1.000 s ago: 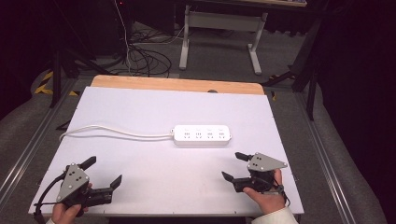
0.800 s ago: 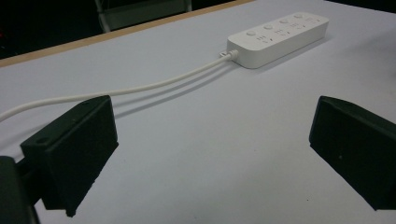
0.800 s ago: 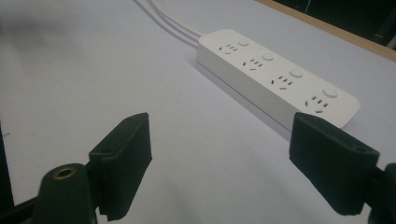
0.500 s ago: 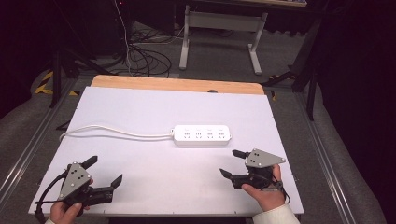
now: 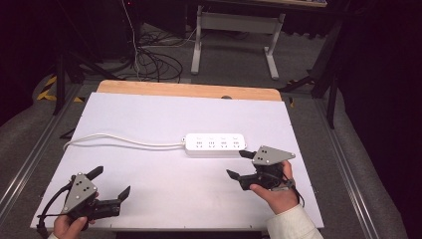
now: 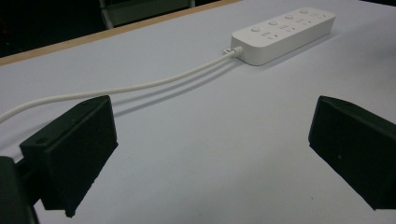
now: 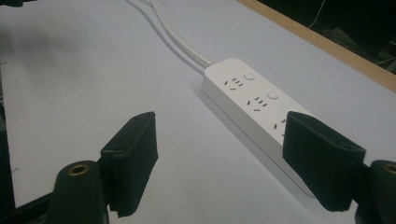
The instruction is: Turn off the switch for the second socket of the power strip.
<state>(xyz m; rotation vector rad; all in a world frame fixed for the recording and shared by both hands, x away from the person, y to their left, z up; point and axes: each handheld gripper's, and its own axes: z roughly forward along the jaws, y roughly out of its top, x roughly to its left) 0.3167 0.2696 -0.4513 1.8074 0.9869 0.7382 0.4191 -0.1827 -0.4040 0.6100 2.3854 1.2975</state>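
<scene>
A white power strip [image 5: 215, 144] lies flat in the middle of the white table top [image 5: 164, 114], and its white cable [image 5: 124, 142] curves off to the left edge. My right gripper [image 5: 237, 164] hovers just in front of the strip's right end, open. Its jaws have just been closing a little, with nothing between them. In the right gripper view the strip [image 7: 252, 100] runs just beyond the jaws of that gripper [image 7: 219, 154]. My left gripper [image 5: 111, 181] rests open near the front left corner. In its own view this gripper [image 6: 210, 149] faces the far-off strip [image 6: 285, 32] and cable [image 6: 140, 86].
A bare wooden strip [image 5: 189, 90] borders the table's far edge. Metal rails [image 5: 348, 169] run along both sides of the table. On the floor behind stand a desk frame [image 5: 234, 30] and a tangle of dark cables [image 5: 149, 55].
My right gripper has risen and moved forward, closer to the power strip's right end, and its jaws stand slightly narrower. The left gripper has stayed put.
</scene>
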